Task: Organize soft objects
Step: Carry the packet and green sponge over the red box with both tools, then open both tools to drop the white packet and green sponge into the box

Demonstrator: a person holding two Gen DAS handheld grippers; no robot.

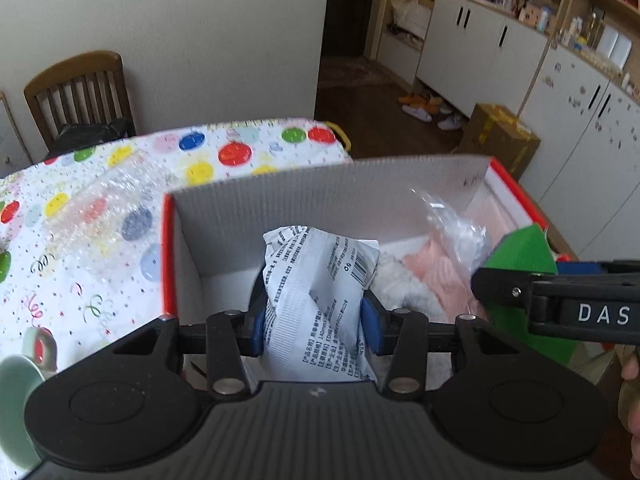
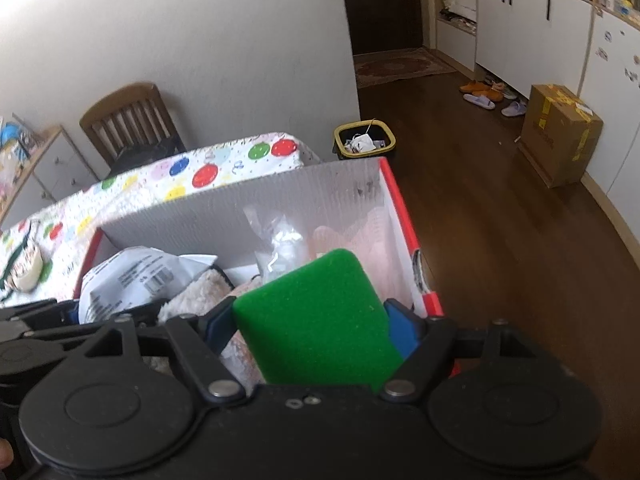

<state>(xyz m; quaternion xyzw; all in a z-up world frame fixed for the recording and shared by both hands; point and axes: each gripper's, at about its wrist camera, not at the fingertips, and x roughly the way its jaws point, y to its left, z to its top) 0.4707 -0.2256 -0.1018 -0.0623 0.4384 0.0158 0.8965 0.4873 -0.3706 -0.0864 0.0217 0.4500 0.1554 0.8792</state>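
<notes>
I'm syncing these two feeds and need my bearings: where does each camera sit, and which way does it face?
Left wrist: on the left gripper, angled down into the box; its pads grip a white packet; the right gripper and a hand edge show.
Right wrist: on the right gripper, facing the same box, clamping a green sponge; the left gripper shows.
Shared: box, packet, sponge, chair.

White wall (image 2: 200, 40), wood chair (image 1: 80, 88), dark wood floor (image 2: 500, 220), white cabinets (image 1: 480, 48).
</notes>
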